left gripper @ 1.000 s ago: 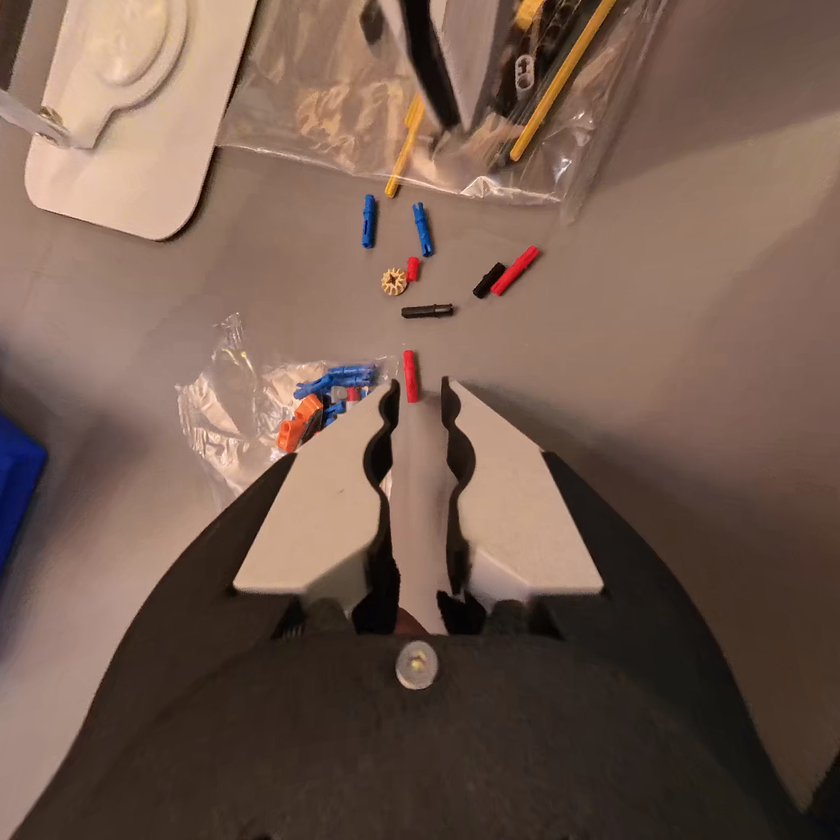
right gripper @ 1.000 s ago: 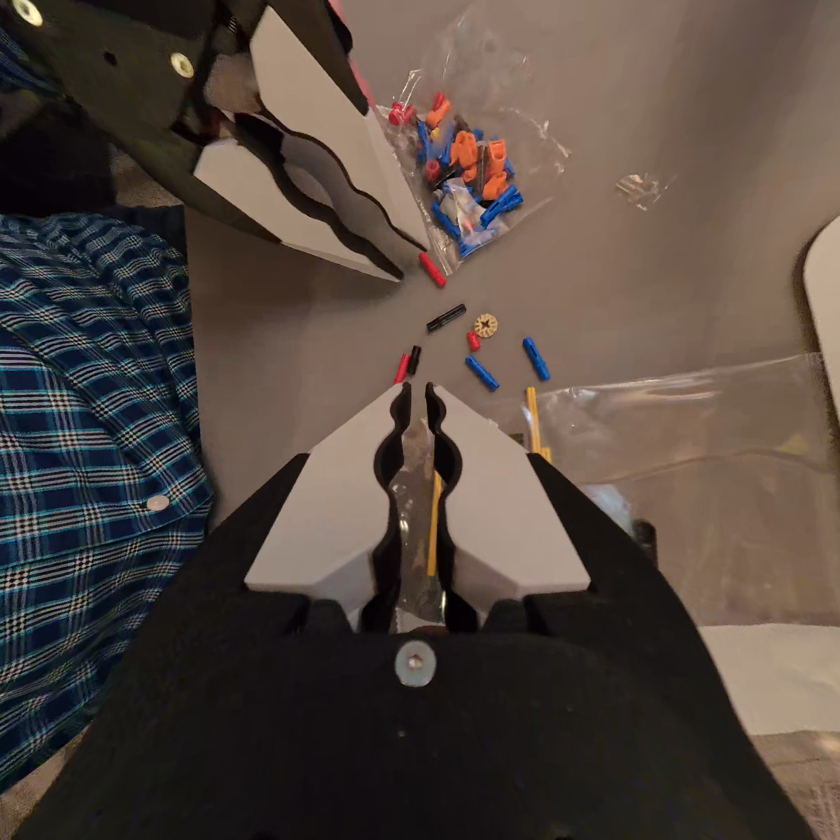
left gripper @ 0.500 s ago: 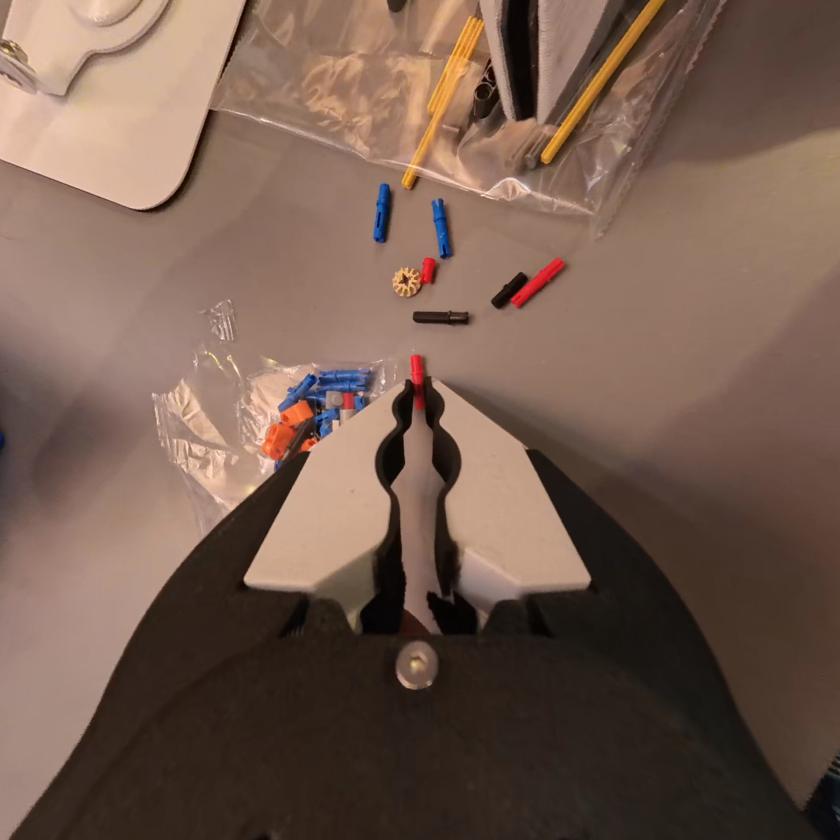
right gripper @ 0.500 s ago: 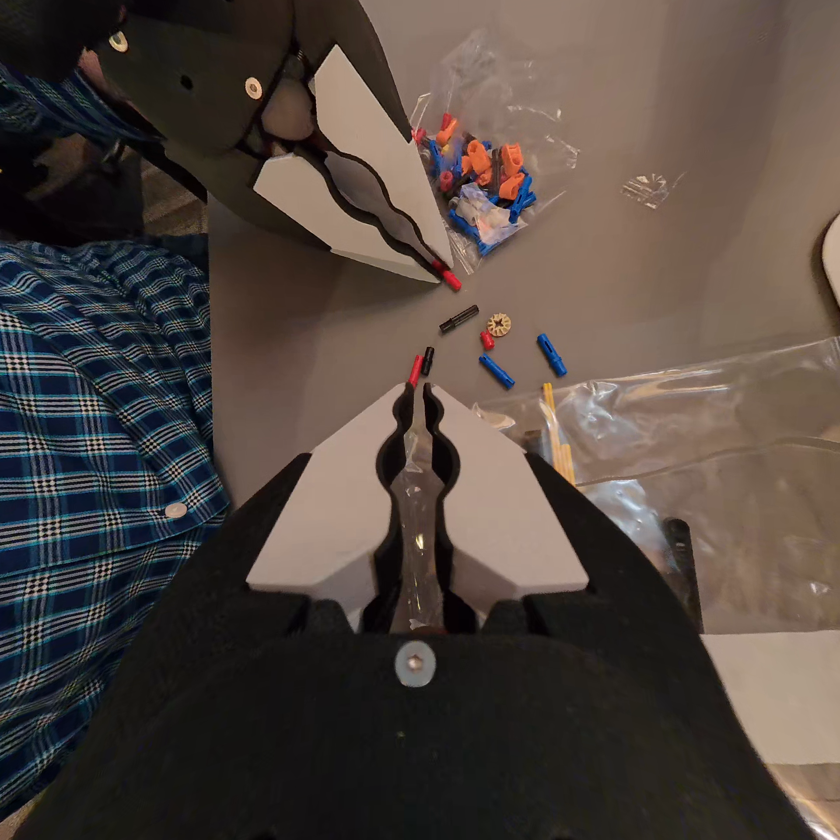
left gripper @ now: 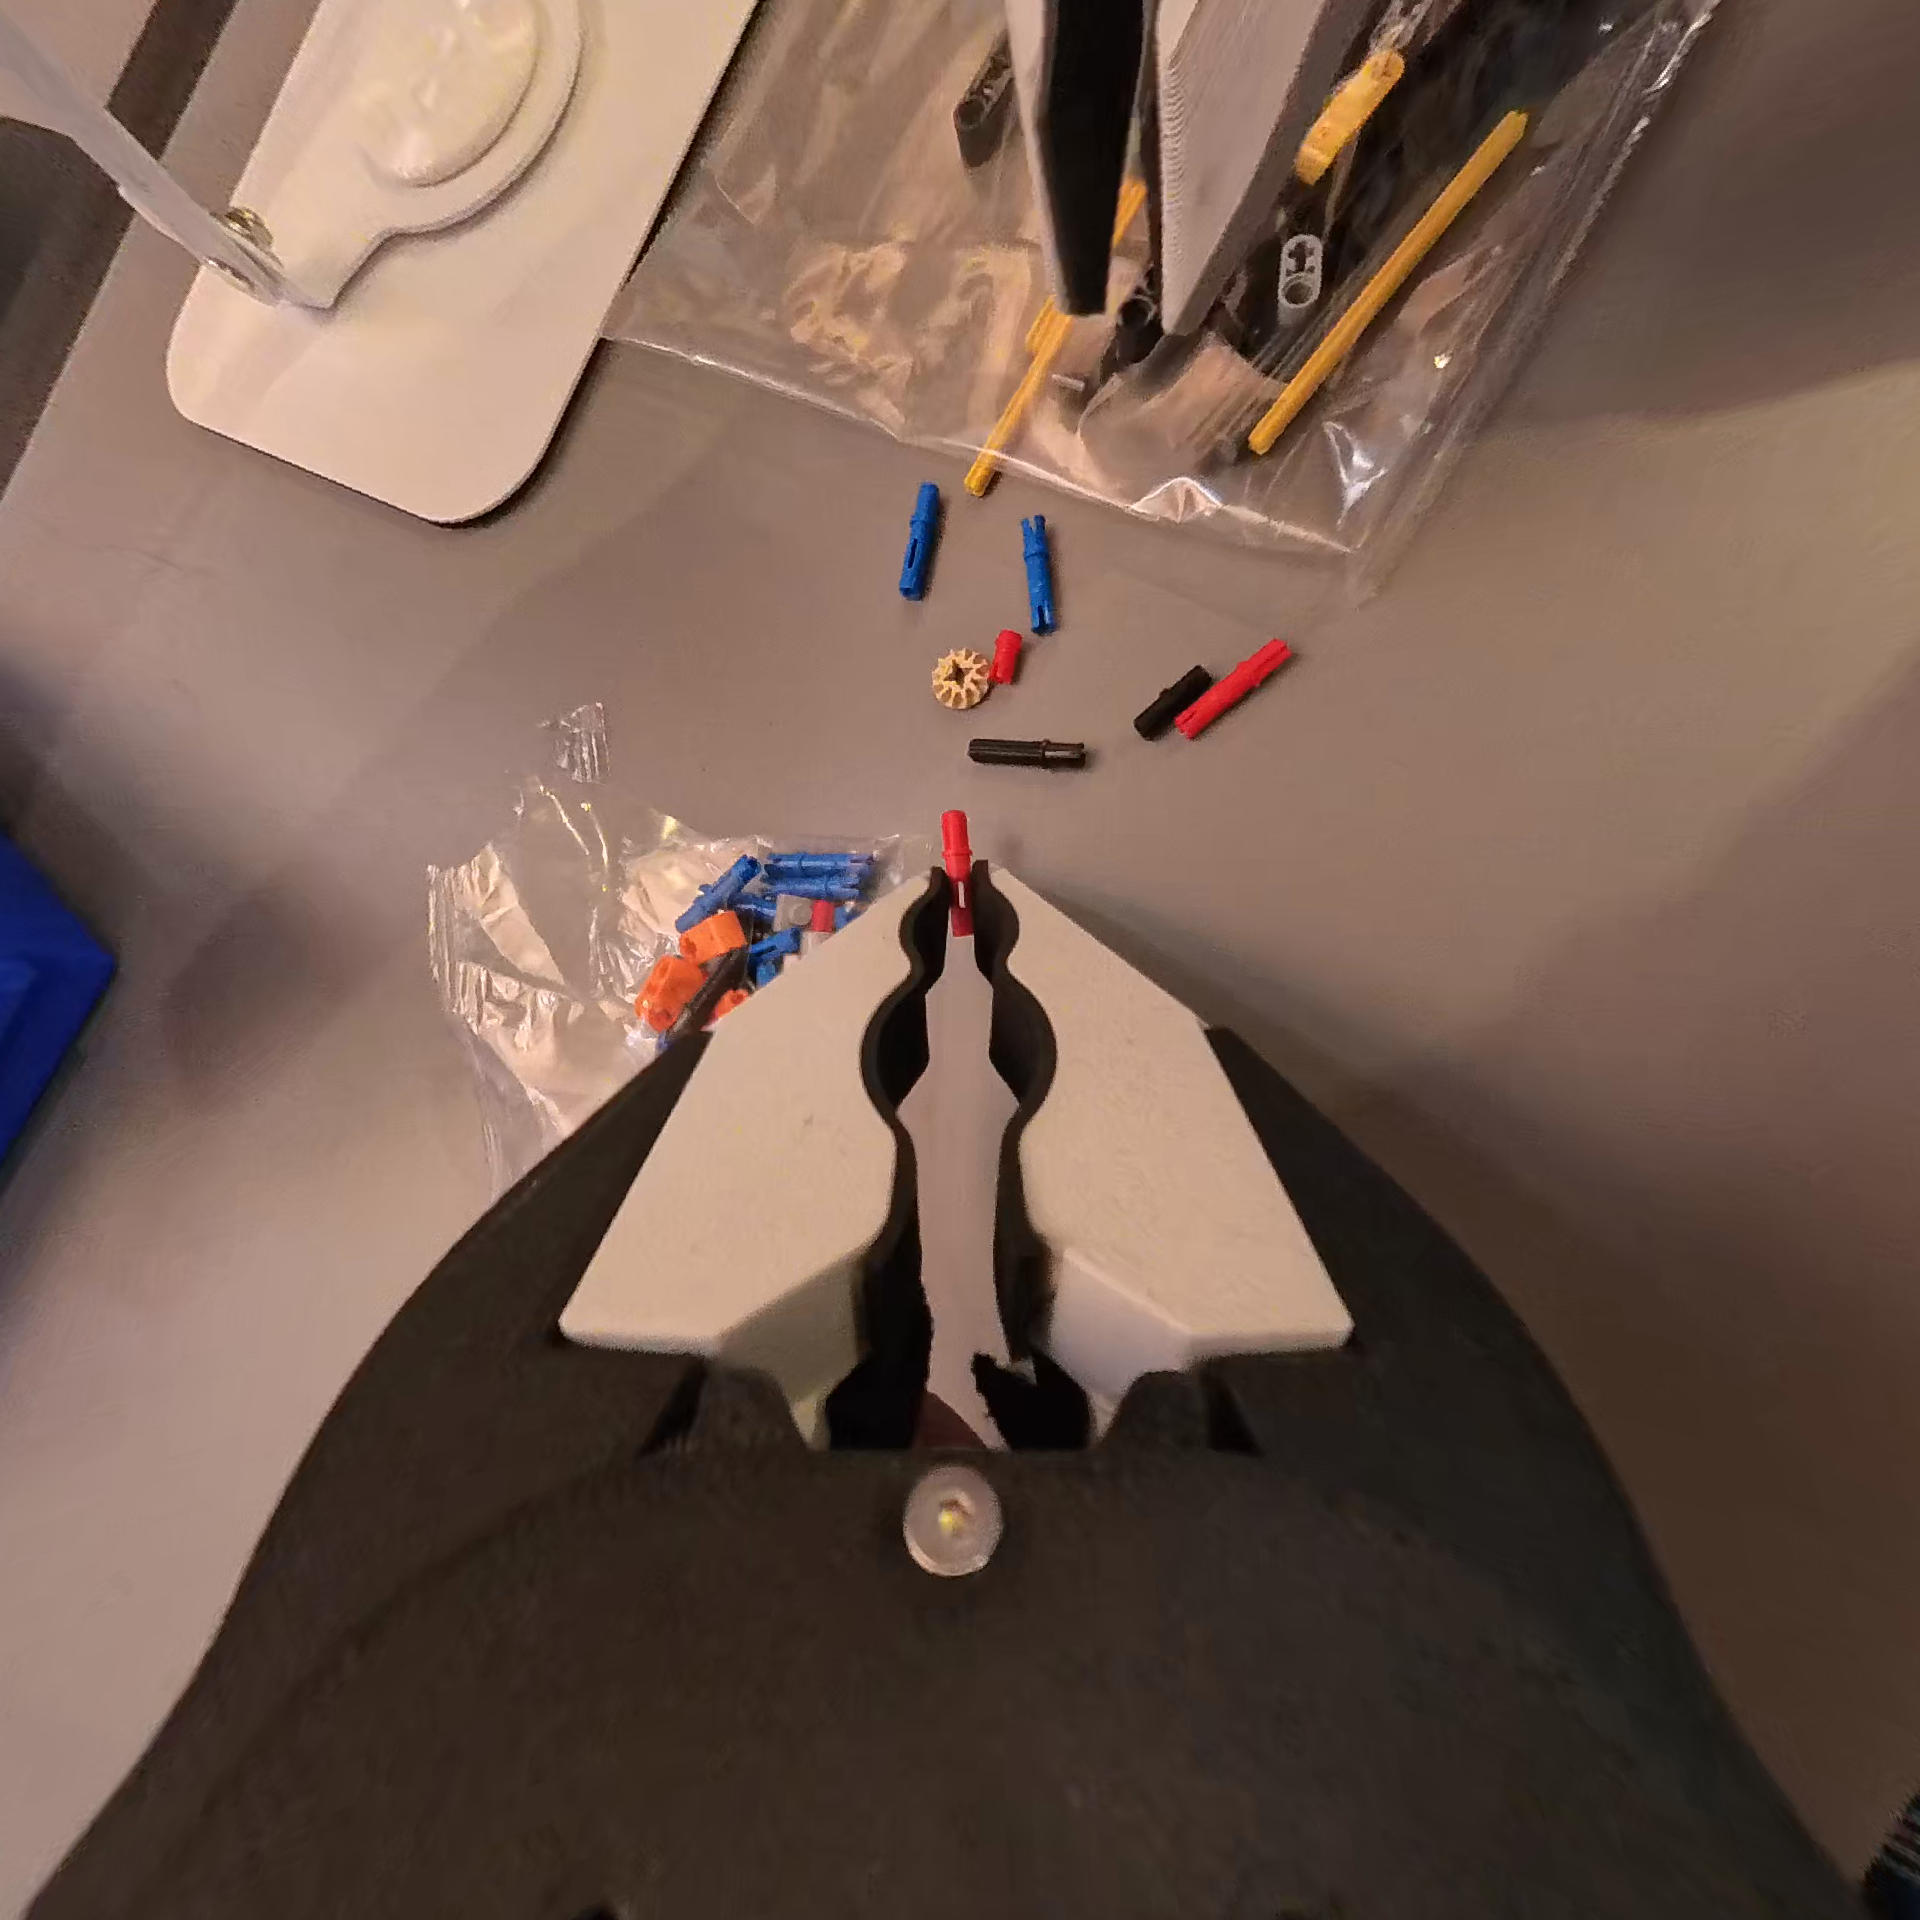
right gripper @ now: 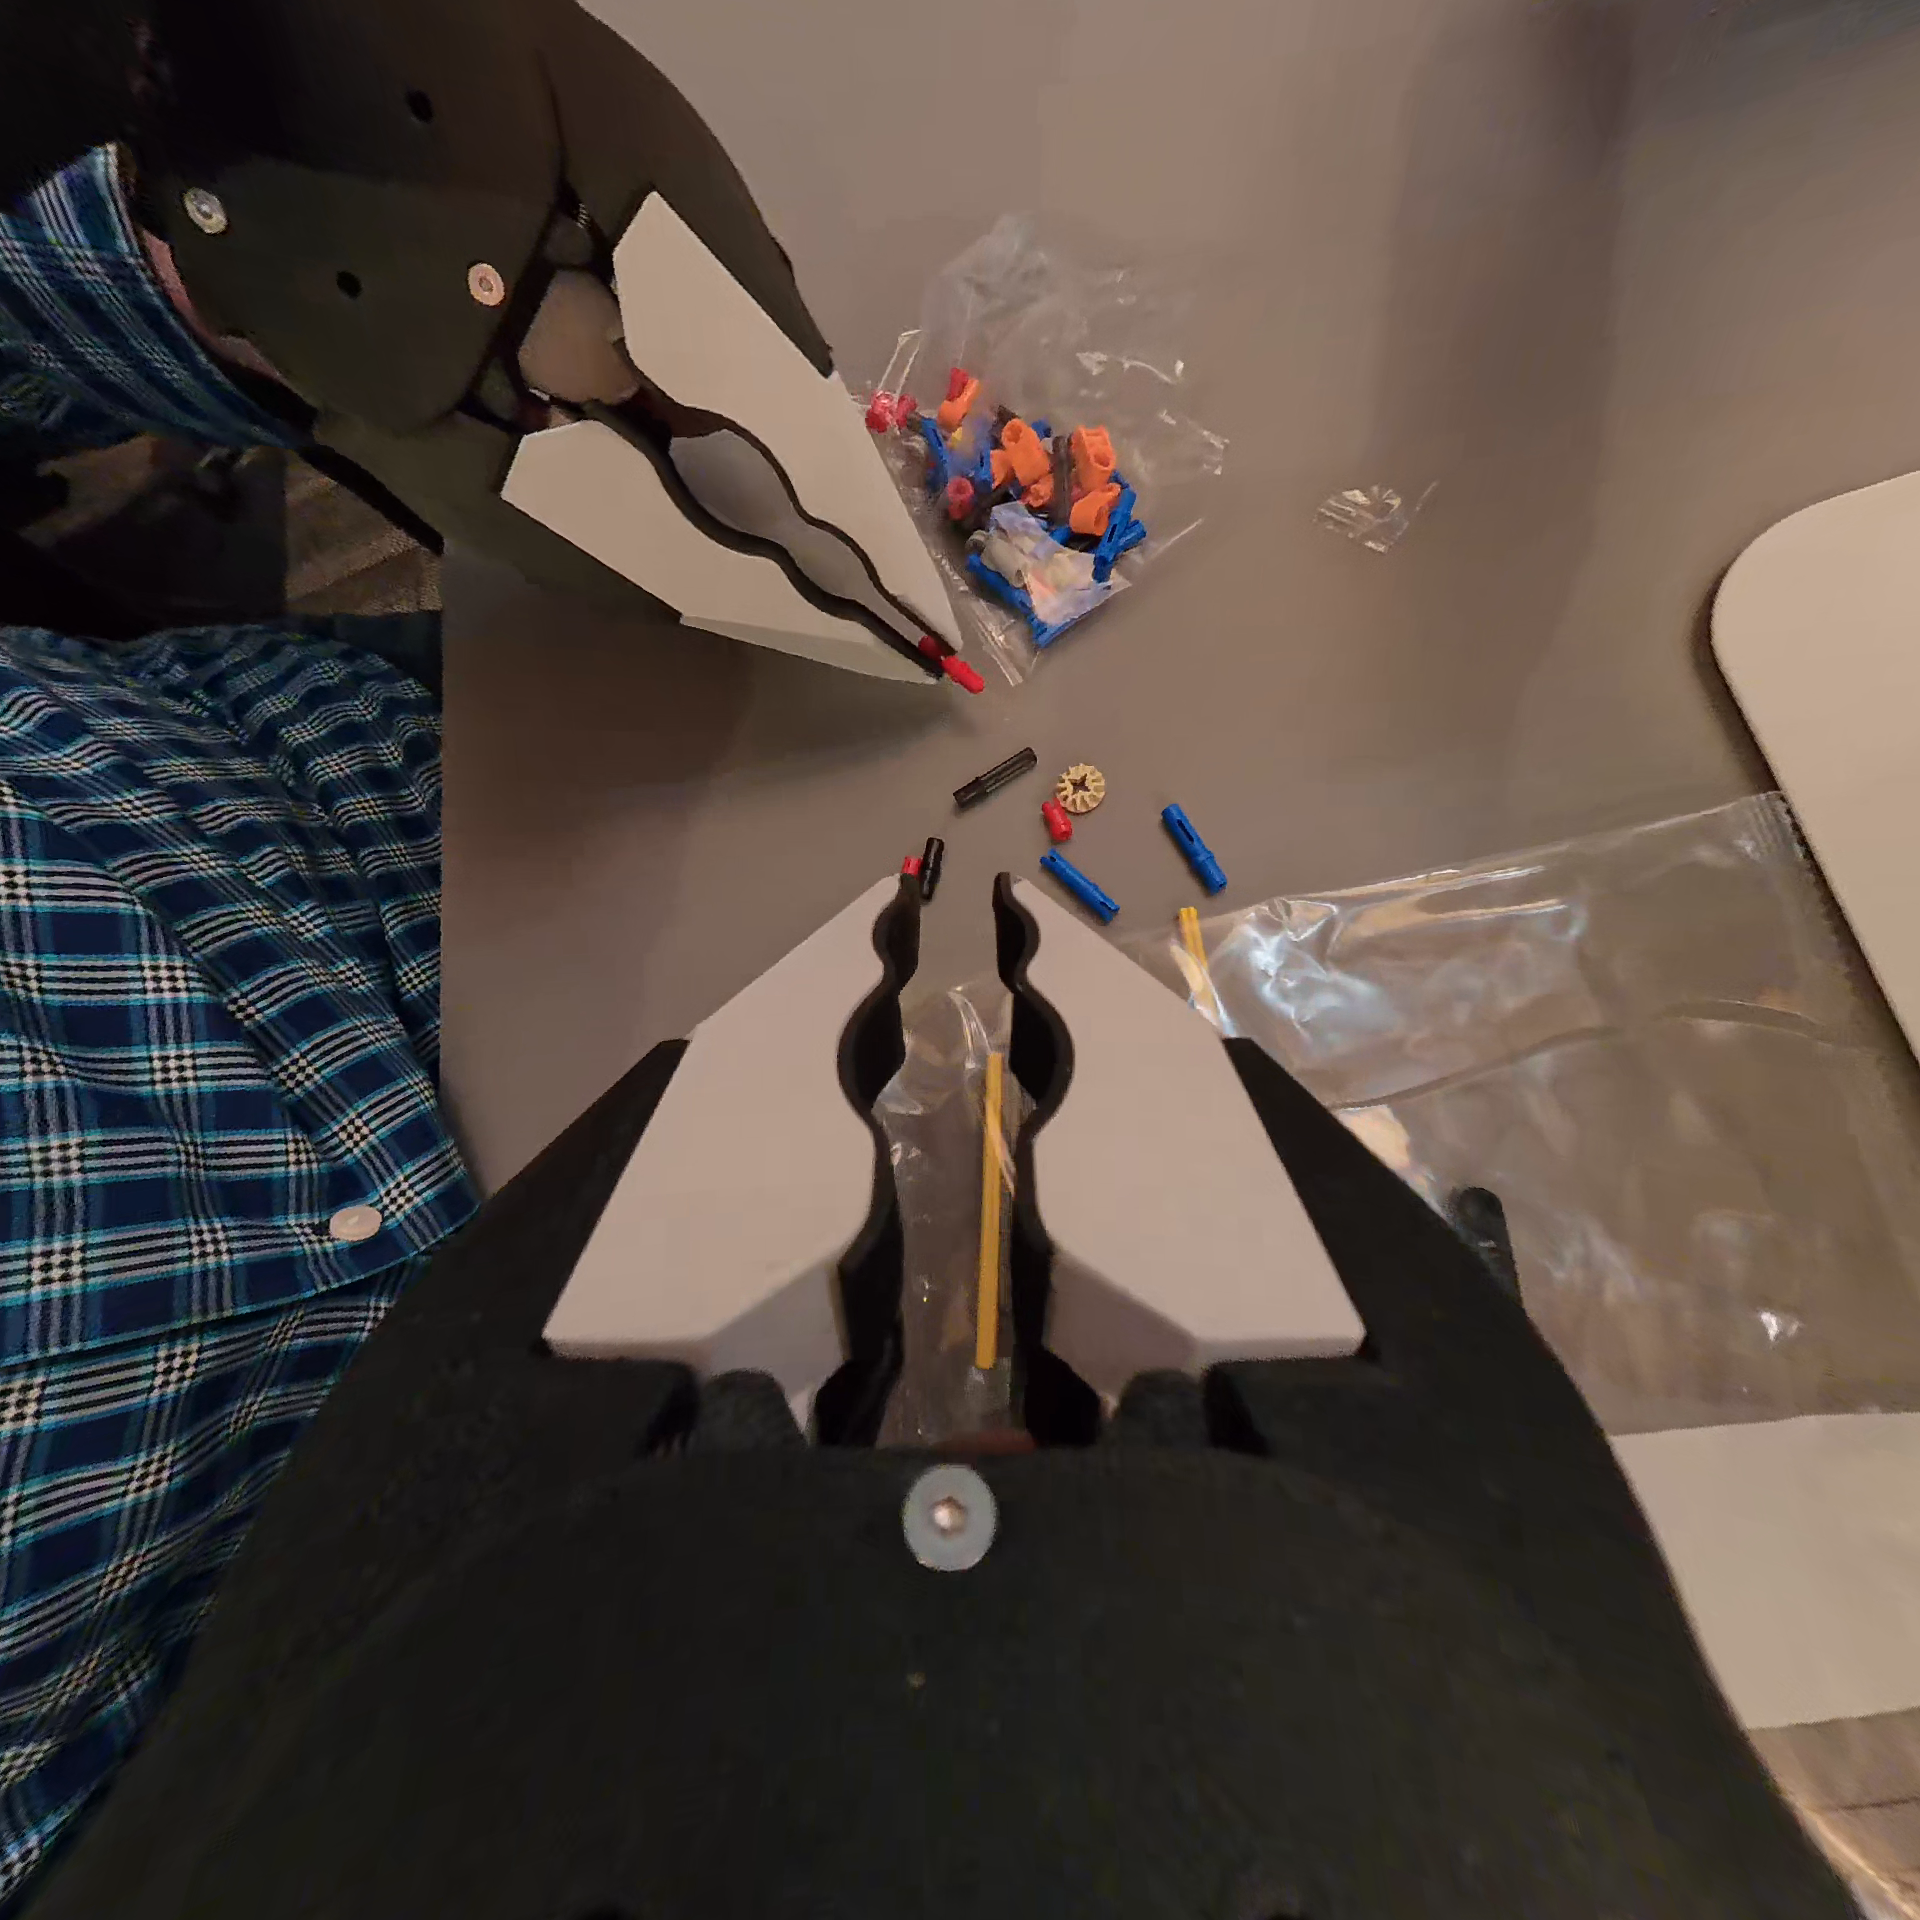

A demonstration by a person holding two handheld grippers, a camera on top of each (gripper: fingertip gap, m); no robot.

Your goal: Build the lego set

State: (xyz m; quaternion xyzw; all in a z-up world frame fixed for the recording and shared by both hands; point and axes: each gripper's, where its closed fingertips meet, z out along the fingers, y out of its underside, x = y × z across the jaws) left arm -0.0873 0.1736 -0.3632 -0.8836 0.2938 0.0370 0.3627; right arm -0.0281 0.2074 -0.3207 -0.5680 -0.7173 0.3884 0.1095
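Observation:
My left gripper [left gripper: 958,883] is shut on a small red pin [left gripper: 954,868] that sticks out past its tips, just above the grey table. It also shows in the right wrist view [right gripper: 940,660] with the red pin [right gripper: 961,673]. Loose parts lie ahead of it: two blue pins [left gripper: 920,540] [left gripper: 1039,587], a tan gear [left gripper: 958,681], a black pin [left gripper: 1027,752] and a red axle [left gripper: 1233,688]. My right gripper [right gripper: 954,883] is slightly open and empty over a large clear bag [right gripper: 1507,1039] holding yellow axles [right gripper: 987,1195]. Its fingers [left gripper: 1081,156] also show in the left wrist view.
A small open bag of orange and blue parts [left gripper: 748,935] lies left of my left gripper. A white plate [left gripper: 416,260] sits at the far left. A person's plaid sleeve [right gripper: 156,935] is at the table edge. A blue object [left gripper: 42,997] is at the left border. My hands' fingertips stand some 9 centimetres from each other. About 5 centimetres separates my left fingertips from the tan gear [left gripper: 958,681]. Seen from the right wrist view [right gripper: 1074,776] as well.
My left gripper closed on the red pin that lay between its open tips. My right gripper's tips, nearly shut before, have parted a little.

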